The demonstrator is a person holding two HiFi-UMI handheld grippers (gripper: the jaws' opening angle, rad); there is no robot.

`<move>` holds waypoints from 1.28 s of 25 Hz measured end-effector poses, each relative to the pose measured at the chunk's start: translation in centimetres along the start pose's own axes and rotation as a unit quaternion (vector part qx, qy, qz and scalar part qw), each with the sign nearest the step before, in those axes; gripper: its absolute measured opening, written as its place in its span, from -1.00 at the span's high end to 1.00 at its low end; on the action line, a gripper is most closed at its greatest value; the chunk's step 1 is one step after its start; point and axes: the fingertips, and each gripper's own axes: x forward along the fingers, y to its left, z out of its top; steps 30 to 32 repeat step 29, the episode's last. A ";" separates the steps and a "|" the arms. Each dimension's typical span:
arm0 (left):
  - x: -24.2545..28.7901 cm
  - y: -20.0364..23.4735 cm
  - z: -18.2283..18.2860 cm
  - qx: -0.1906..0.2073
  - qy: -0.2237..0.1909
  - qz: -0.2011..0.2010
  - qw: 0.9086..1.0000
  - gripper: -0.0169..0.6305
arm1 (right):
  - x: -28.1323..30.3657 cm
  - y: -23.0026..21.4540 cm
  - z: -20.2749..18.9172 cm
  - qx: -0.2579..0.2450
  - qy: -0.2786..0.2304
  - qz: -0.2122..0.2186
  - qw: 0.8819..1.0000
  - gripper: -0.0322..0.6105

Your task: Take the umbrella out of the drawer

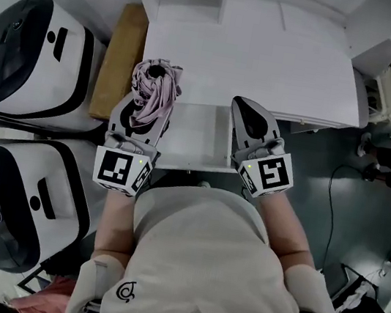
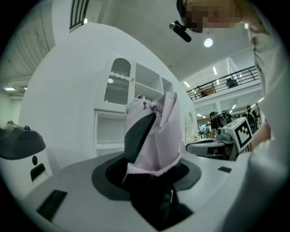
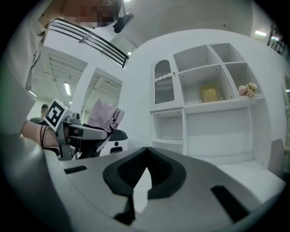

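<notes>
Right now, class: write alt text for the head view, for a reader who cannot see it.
Seen from above, a person's left gripper holds a folded pink umbrella near an open white drawer; the right gripper is empty.

The person wears a pale cream shirt (image 1: 200, 264) with short sleeves and a small dark looped logo (image 1: 126, 293) on its left side. The left gripper (image 1: 151, 100) and right gripper (image 1: 251, 113) have grey shells and black jaw linings. Each bears 1 white marker cube (image 1: 123, 170) (image 1: 270, 173) printed with black squares, with a small green light beside it.
</notes>
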 end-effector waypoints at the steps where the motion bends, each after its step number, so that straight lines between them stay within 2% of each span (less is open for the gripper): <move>1: 0.0 0.0 0.1 -0.001 -0.002 0.000 1.000 0.28 | 0.0 0.0 0.1 0.004 -0.003 0.003 1.000 0.89; 5: 0.4 0.0 0.1 -0.007 -0.005 -0.003 1.000 0.28 | 0.3 0.2 0.1 0.004 -0.001 0.013 1.000 0.89; 19: 0.7 0.1 -0.5 -0.027 -0.004 -0.001 1.000 0.28 | 0.5 -0.2 -0.3 -0.004 0.009 0.001 1.000 0.89; 32: 0.6 -0.4 -0.2 -0.028 -0.008 -0.003 1.000 0.28 | 0.2 0.1 0.2 0.002 0.002 0.000 1.000 0.89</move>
